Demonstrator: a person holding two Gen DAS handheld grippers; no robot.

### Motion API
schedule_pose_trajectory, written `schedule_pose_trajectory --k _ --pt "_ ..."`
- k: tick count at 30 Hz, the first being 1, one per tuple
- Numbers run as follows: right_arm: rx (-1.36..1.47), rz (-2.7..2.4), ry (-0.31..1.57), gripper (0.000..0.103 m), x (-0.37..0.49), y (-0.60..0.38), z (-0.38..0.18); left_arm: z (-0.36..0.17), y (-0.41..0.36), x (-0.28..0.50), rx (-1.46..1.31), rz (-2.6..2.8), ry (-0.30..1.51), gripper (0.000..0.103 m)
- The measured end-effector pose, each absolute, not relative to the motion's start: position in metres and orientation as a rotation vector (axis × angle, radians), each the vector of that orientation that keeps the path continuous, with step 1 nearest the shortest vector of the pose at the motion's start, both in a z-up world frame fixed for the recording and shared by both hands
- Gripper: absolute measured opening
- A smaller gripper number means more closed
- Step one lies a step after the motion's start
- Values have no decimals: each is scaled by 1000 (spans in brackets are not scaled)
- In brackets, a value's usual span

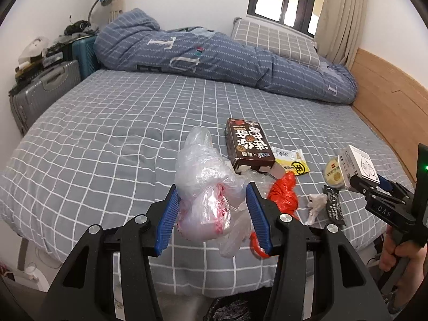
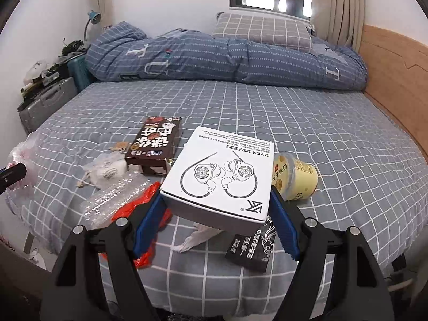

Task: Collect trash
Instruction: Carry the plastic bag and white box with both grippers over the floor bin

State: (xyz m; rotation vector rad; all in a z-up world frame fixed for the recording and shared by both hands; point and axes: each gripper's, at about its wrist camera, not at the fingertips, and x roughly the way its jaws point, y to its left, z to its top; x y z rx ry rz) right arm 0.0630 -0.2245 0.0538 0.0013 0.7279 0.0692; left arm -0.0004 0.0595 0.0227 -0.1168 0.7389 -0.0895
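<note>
— Both sets of jaws are closed on trash: the left gripper [image 1: 211,203] pinches a crumpled clear plastic bag [image 1: 206,184] between its blue pads, and the right gripper [image 2: 216,214] clamps a white earphone box [image 2: 219,179] by its two sides.

— And underneath them?

— Biggest first: the bed [image 2: 307,133] with its grey checked sheet, a rolled blue quilt [image 2: 240,58] and a pillow [image 2: 262,30] at the far side. Both held pieces hang above the near edge of the sheet.

— What trash lies on the sheet?

— A brown snack box [image 2: 156,147] near the middle, bubble wrap [image 2: 115,200] and a red plastic bag [image 1: 283,195] just beside it, a yellow cup [image 2: 297,176] on its side to the right of the white box, a black sachet [image 2: 252,248] and a crumpled tissue [image 2: 198,236] near the edge.

— Anything smaller?

— A yellow packet [image 1: 293,161] touching the brown box.
</note>
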Motion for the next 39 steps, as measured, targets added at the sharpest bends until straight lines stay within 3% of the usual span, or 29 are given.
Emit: schedule_pose_trajectory --k 20,39 --pt "3 98 733 72 -36 -214 77 21 29 -80 -108 -114 771 50" --pt "-15 100 857 72 -109 -193 33 -35 11 -131 -125 -131 907 49"
